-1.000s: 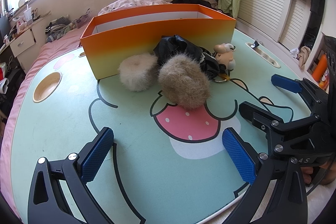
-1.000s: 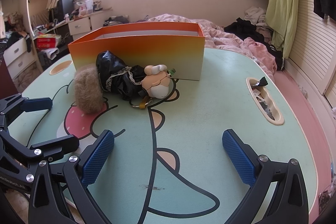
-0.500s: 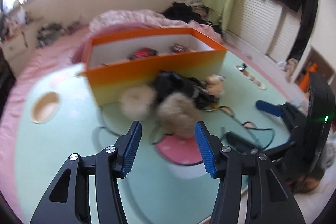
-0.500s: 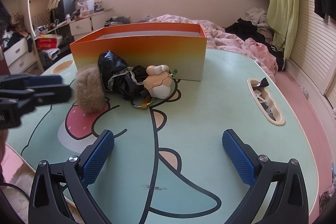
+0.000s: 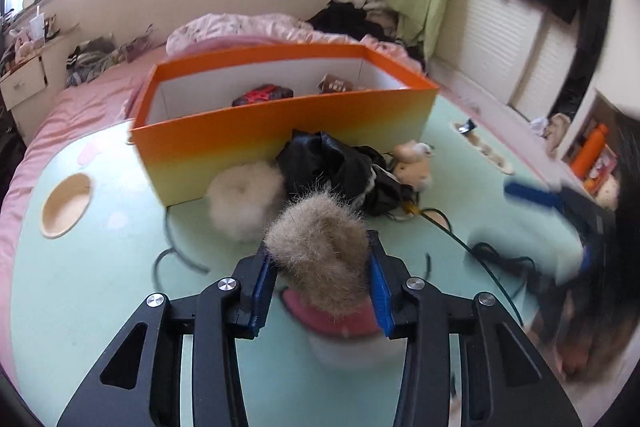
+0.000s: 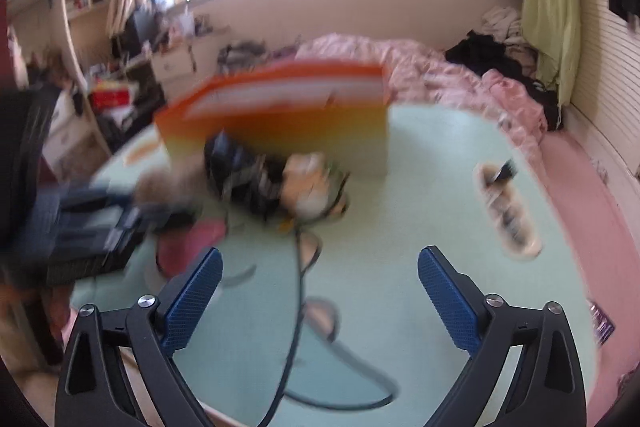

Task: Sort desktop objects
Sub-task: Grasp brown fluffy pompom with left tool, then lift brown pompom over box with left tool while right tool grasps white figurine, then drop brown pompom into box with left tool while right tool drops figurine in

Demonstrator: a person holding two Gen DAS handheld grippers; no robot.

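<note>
My left gripper [image 5: 320,279] is shut on a brown fluffy pom-pom [image 5: 318,243] and holds it above the table. A white fluffy pom-pom [image 5: 244,197] lies in front of the orange box [image 5: 280,125]. A black garment [image 5: 340,163] and a small plush doll [image 5: 414,167] lie beside it. The box holds a red-black item [image 5: 262,95] and a brown packet [image 5: 336,85]. My right gripper [image 6: 318,297] is open and empty above the table; its view is blurred. The doll [image 6: 308,187] and the box [image 6: 288,119] show there too.
The green cartoon table [image 5: 100,267] has a round cup recess [image 5: 66,205] at the left and a long slot [image 6: 506,211] at the right. A pink bed [image 5: 248,27] lies behind the table. An orange bottle [image 5: 588,155] stands on a shelf at the right.
My left gripper has moved forward and closed on the brown pom-pom, lifting it. My right gripper has risen and moved, blurring its view.
</note>
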